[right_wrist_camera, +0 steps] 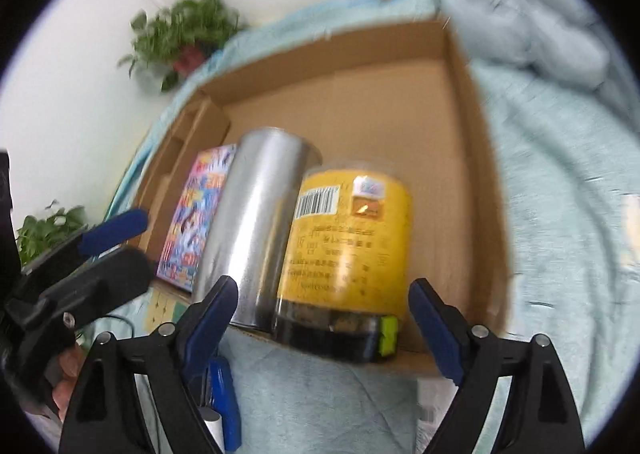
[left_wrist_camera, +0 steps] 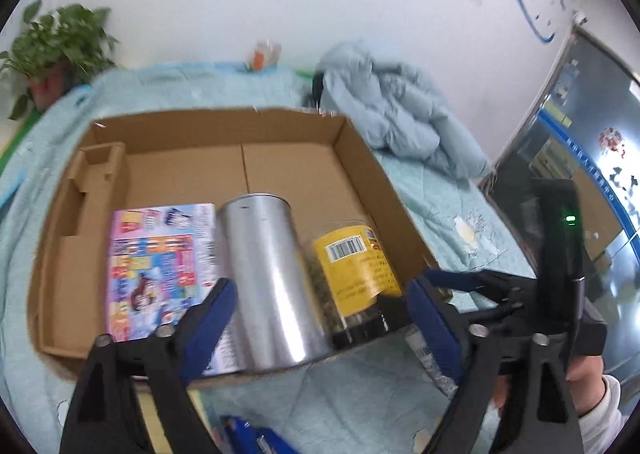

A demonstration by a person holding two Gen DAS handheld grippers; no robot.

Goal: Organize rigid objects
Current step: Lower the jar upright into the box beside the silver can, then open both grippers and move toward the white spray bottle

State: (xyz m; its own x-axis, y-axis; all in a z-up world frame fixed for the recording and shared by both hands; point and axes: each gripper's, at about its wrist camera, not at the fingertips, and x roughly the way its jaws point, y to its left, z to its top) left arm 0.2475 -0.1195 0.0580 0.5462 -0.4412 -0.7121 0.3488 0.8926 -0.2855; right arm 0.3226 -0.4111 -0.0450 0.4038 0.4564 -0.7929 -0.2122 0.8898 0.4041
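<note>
The silver can (left_wrist_camera: 264, 278) lies in the cardboard box (left_wrist_camera: 288, 157) at its near edge, between the colourful book (left_wrist_camera: 156, 266) and the yellow-labelled jar (left_wrist_camera: 356, 274). Both the left gripper (left_wrist_camera: 320, 314) and the right gripper (right_wrist_camera: 324, 314) hang before the box, jaws apart, gripping nothing.
</note>
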